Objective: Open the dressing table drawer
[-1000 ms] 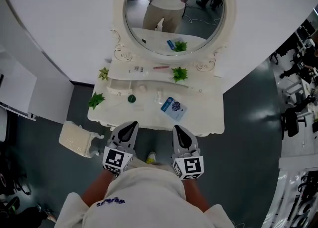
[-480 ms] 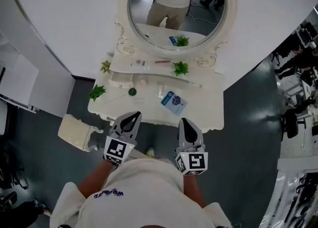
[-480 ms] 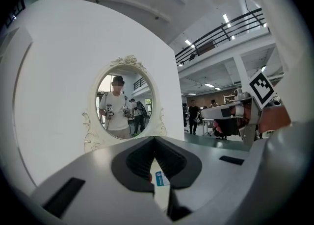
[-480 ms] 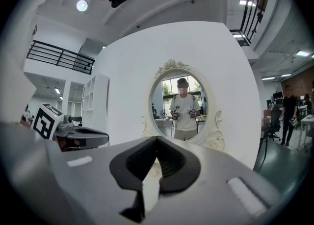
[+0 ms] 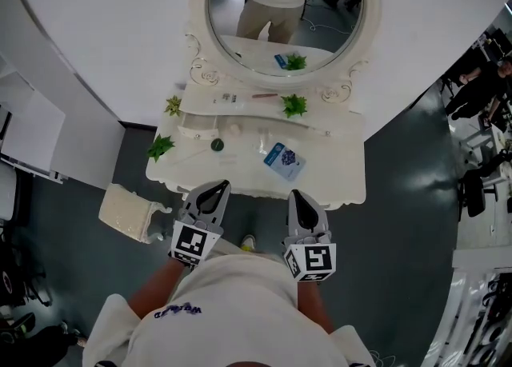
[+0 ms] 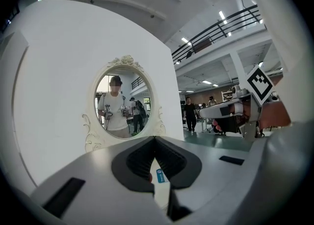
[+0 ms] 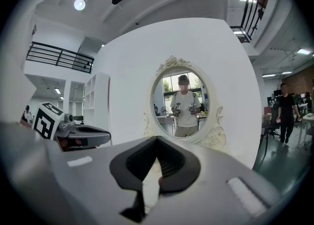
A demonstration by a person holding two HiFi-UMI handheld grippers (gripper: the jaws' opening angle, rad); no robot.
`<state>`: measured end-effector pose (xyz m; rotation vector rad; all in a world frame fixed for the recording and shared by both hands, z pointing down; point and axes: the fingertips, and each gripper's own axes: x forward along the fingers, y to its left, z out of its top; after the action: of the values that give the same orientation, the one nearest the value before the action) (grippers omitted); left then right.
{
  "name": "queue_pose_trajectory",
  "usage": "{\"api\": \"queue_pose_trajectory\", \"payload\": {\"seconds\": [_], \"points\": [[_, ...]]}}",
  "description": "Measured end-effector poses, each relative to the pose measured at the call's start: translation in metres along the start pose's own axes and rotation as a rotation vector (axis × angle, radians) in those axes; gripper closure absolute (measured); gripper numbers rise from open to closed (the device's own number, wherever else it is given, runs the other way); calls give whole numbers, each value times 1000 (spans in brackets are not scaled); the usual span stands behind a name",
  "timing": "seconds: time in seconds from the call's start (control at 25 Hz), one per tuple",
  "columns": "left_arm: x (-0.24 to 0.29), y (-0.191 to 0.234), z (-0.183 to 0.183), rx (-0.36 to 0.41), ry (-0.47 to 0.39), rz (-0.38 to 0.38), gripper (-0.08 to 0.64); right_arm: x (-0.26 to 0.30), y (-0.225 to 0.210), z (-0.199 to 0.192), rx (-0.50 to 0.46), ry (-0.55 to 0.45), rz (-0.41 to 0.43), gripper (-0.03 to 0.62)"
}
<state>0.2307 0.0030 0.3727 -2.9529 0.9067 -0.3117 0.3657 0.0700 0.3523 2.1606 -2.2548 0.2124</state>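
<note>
The white dressing table (image 5: 340,175) stands against a white wall (image 5: 104,37) on a dark grey floor (image 5: 400,197), with an oval mirror (image 5: 280,13) above it. A blue packet (image 5: 284,160) and a small green plant (image 5: 294,105) are on its top. The drawer is under the top's near edge, hidden from above. The left gripper (image 5: 216,186) and the right gripper (image 5: 295,194) hover just before this edge, both clenched on nothing.

The dressing table (image 5: 336,175) looks like cream-painted wood, smooth and faintly glossy, with a polished glass mirror (image 5: 280,25) above its surface. In front of the dressing table, the left gripper (image 5: 214,189) and right gripper (image 5: 299,196) have matt grey plastic shells, their jaws lined in ribbed black.
</note>
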Motion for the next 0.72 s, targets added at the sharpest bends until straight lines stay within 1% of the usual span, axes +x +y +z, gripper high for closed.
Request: {"api": "queue_pose_trajectory", "payload": {"seconds": [0.48, 0.72], "points": [[1, -7, 2, -32, -11, -24, 551, -10, -6, -5, 4, 16, -28, 583], [-4, 4, -3, -94, -20, 7, 551, -8, 1, -4, -1, 19, -13, 583]]}}
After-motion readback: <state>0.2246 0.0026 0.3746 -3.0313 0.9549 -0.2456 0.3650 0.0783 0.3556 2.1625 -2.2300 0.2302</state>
